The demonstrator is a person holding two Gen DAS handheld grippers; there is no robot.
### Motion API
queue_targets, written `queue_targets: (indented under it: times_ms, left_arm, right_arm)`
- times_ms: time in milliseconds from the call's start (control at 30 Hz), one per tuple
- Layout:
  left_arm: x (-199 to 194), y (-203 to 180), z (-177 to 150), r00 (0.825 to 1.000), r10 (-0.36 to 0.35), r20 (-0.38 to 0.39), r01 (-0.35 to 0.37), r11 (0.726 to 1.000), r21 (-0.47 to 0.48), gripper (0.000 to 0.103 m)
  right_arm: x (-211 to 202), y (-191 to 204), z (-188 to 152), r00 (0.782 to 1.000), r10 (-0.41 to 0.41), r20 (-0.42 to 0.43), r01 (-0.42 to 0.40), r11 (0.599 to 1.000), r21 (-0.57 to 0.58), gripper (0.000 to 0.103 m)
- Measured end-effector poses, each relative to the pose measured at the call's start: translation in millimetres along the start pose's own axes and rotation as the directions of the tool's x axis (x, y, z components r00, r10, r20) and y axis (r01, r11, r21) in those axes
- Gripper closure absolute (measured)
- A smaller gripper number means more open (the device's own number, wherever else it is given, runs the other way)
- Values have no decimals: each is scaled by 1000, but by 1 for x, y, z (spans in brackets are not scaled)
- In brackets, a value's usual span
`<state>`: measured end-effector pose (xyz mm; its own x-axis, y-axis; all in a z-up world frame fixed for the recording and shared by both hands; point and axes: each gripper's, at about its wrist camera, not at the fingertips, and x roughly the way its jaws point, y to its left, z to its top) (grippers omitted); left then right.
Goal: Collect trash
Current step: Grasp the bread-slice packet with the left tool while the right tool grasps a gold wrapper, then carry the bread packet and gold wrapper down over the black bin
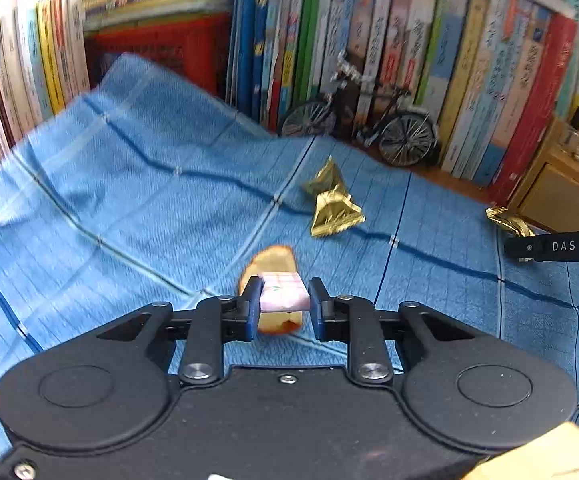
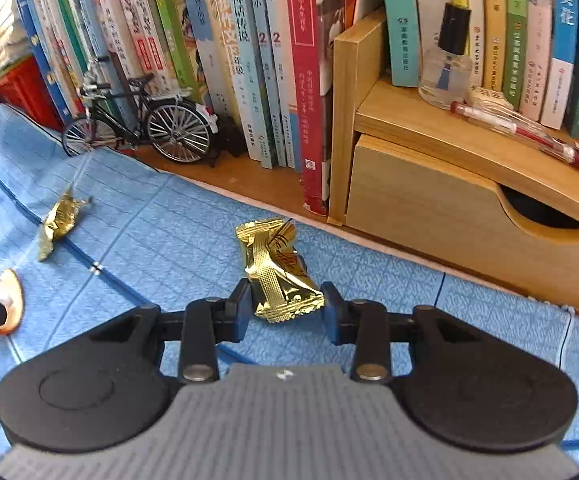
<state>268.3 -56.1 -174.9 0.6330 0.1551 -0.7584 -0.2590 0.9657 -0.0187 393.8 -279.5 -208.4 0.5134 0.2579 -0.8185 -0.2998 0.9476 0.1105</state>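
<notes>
While both hands are down at the blue cloth, each tool has one piece of trash between its jaws.

Left hand-held gripper (image 1: pixel 284 300): narrowed onto a pink-checked wrapper (image 1: pixel 283 295) folded around an orange-brown scrap (image 1: pixel 274 266), low in the middle of the left view; the left pad touches the wrapper, and on the right a sliver of gap may remain, though blur makes that hard to judge.

Right hand-held gripper (image 2: pixel 285 306): half closed around the gold wrapper (image 2: pixel 276 270) at lower centre of the right view, pads at its sides but seemingly not yet pressing.

Why so held: both point steeply down, probably so the pads can straddle flat litter from above.

Remaining trash: a second gold wrapper (image 1: pixel 331 202) lies loose on the cloth, right of centre in the left view, near the model bicycle (image 1: pixel 363 120).

Surface: blue checked cloth (image 1: pixel 137 168) before a row of books (image 2: pixel 225 60); wooden drawer unit (image 2: pixel 429 200) at right.

Risk: crinkly foil could slip out sideways.
</notes>
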Motion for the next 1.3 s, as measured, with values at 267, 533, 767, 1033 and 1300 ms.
queue_targets:
  times_ms: [267, 533, 767, 1033, 1300]
  left_arm:
    - [-40, -9, 9, 997, -53, 48, 51, 998, 37, 80]
    - [-102, -6, 9, 989, -110, 100, 105, 993, 52, 80]
    - [-168, 18, -13, 978, -155, 141, 145, 986, 82, 80]
    - [-254, 76, -63, 970, -187, 156, 173, 980, 98, 80]
    - [-332, 156, -130, 970, -190, 149, 174, 978, 114, 80]
  right_arm:
    - [-40, -3, -7, 998, 44, 40, -47, 996, 74, 62]
    - [-111, 10, -25, 990, 71, 122, -84, 990, 109, 62]
    - [-178, 37, -60, 980, 68, 186, -91, 989, 119, 62]
    - [-251, 101, -112, 980, 57, 189, -86, 985, 148, 62]
    - [-306, 184, -177, 981, 88, 172, -108, 988, 112, 62]
